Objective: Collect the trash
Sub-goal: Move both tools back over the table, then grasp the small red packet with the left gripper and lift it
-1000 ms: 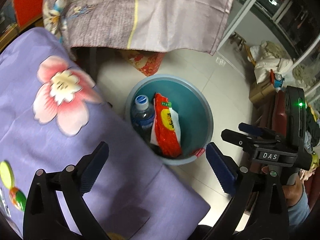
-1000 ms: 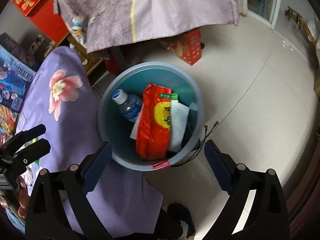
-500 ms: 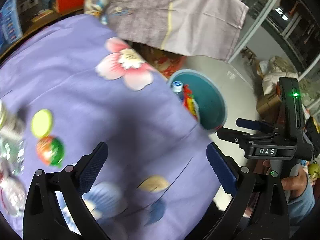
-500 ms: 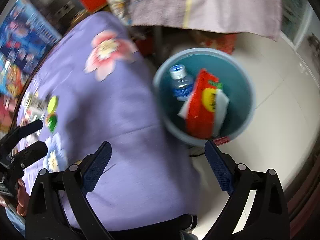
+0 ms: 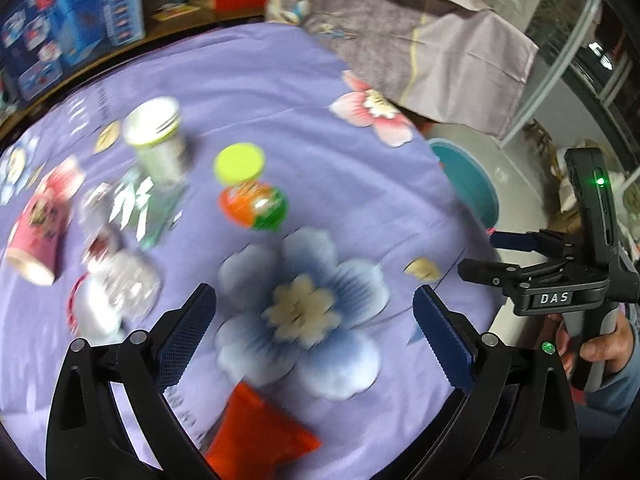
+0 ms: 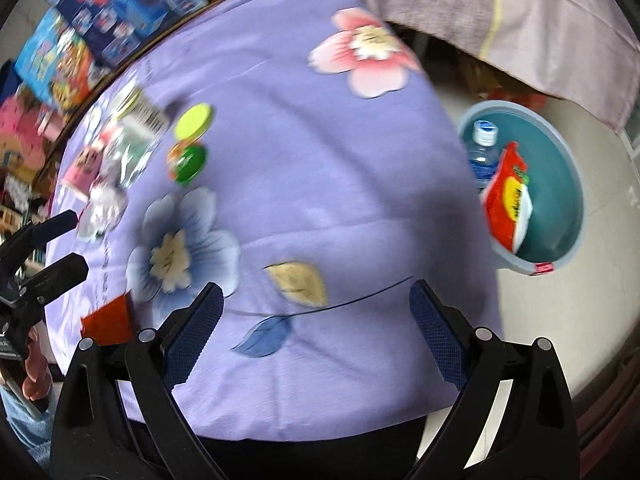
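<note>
Trash lies scattered on the bench (image 5: 320, 92), which is covered by a purple floral cloth; all positions below are given relative to the large blue flower print (image 5: 300, 316) on that cloth.

Left claw (image 5: 314, 330): jaws spread wide, holding nothing, poised directly over the blue flower print. Right claw (image 6: 316, 330): jaws likewise spread wide and empty, positioned to the right of the print, over a tan leaf motif near the bench's right edge.

Items recorded, though the frames are motion-blurred:
- Orange-and-green jar (image 5: 253, 202) with a lime lid, lying on its side just beyond the print.
- White paper cup (image 5: 154, 136), tipped over, beyond and left of the print.
- Clear crumpled plastic (image 5: 120, 280), close to the left of the print.
- Pink cup (image 5: 40, 224), on its side, far left.
- Red packet (image 5: 256, 436), on the near side of the print, between the left claw's arms.

Blue bin (image 6: 556, 196) stands on the tiled floor well right of the print, past the bench edge. It holds a water bottle (image 6: 482, 148) and a red snack bag (image 6: 508, 200).

Cloth around the print is bare. Floor beyond the bin is open.
</note>
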### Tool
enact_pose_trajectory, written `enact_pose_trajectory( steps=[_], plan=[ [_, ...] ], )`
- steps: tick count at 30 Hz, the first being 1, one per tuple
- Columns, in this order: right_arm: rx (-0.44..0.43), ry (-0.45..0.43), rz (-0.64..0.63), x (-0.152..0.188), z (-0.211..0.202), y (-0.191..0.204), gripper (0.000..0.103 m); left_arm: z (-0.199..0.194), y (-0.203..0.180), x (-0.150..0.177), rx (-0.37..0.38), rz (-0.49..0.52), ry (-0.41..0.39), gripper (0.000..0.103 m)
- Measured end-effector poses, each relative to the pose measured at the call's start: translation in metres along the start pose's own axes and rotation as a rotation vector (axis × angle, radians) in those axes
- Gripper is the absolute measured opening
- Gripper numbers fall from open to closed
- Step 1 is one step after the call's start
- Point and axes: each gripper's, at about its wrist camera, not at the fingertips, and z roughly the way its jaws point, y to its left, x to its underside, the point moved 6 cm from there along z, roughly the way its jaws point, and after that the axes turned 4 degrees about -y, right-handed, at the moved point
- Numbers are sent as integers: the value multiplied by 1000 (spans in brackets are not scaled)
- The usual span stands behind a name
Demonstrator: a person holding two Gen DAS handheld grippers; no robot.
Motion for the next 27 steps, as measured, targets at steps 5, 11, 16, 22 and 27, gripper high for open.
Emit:
enact_pose_trajectory(
  steps=[5, 11, 16, 22, 27],
  plan=[
    [-9, 24, -62, 12, 1, 29, 90, -14, 28, 40, -27, -44, 17, 99],
    [-17, 42, -100, 19, 3, 51, 90, -26, 46, 87, -46, -41, 52, 99],
    [-21, 71, -135, 22, 12, 68, 90, -23, 49, 113, -50, -9, 79, 99],
    [-19, 94, -169, 24, 18, 84, 90, -8, 53, 122, -63, 17, 90, 99],
    [-4, 112, -153, 22, 25, 83, 90, -3, 55, 124, -18, 7, 56, 92]
  ],
)
